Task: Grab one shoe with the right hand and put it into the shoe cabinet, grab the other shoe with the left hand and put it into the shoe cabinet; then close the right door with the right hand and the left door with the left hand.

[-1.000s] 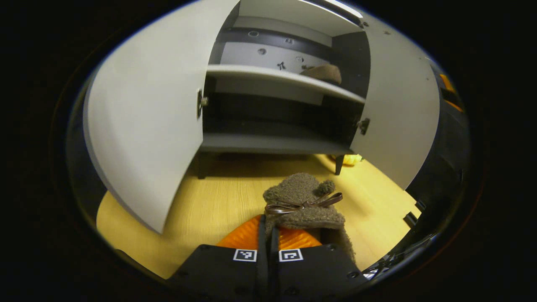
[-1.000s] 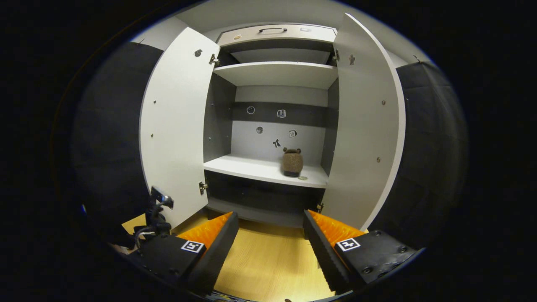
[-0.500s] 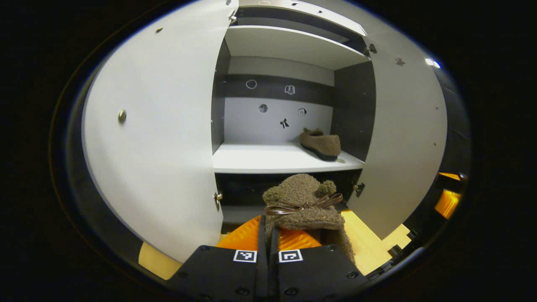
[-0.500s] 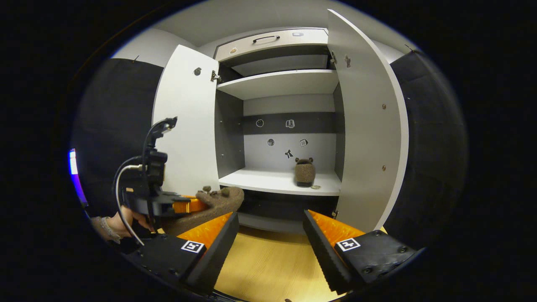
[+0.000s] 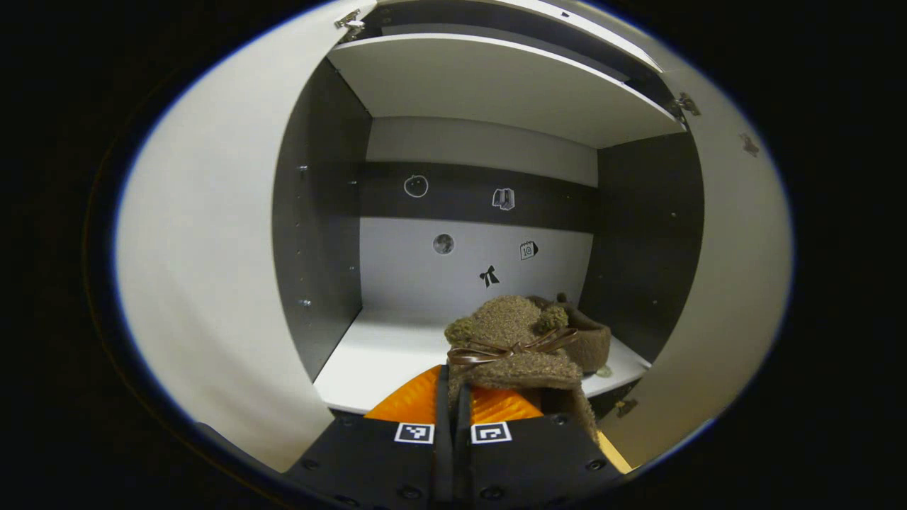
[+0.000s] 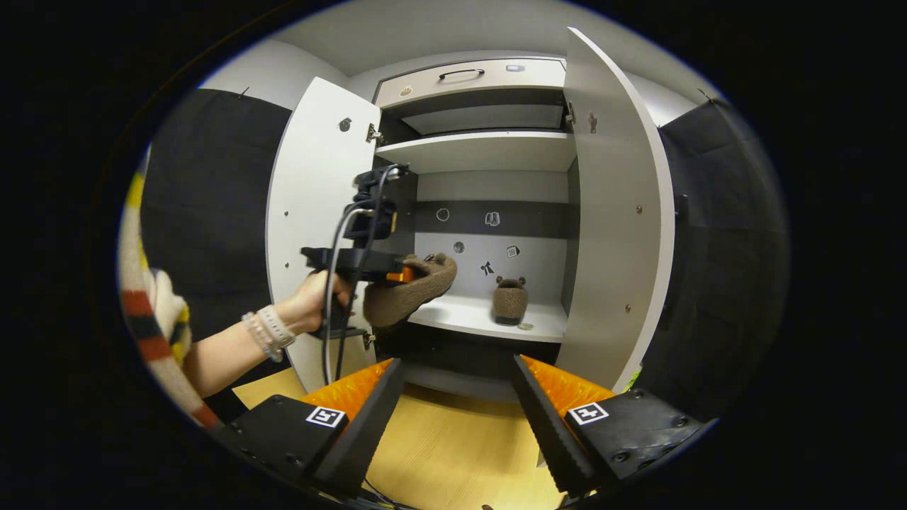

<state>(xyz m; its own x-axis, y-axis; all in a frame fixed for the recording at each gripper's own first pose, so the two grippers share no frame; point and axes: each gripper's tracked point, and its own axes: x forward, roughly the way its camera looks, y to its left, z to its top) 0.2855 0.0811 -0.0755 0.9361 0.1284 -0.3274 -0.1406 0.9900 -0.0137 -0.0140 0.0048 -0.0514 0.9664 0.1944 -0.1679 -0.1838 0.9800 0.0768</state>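
Note:
A brown fuzzy shoe with a ribbon bow point(image 5: 514, 347) is clamped in my left gripper point(image 5: 451, 375), which is shut on its heel and holds it at the cabinet's middle shelf point(image 5: 375, 361). In the right gripper view that left gripper point(image 6: 402, 273) carries the shoe point(image 6: 414, 290) toe-first past the shelf's left front edge. The other shoe point(image 6: 510, 301) stands on the shelf's right side, partly hidden behind the held one point(image 5: 594, 343). My right gripper point(image 6: 457, 404) is open with nothing in it, low over the floor, well back from the cabinet.
Both doors stand wide open: the left door point(image 6: 312, 205) and the right door point(image 6: 613, 212). A hand point(image 6: 312, 304) with a striped sleeve holds the left gripper. A shut drawer point(image 6: 460, 73) tops the cabinet. A small flat object point(image 6: 525, 326) lies beside the shelved shoe. Wooden floor point(image 6: 453, 453) lies below.
My left gripper rose from the floor and moved forward with the shoe to the middle shelf. The right gripper stayed open and drew back slightly.

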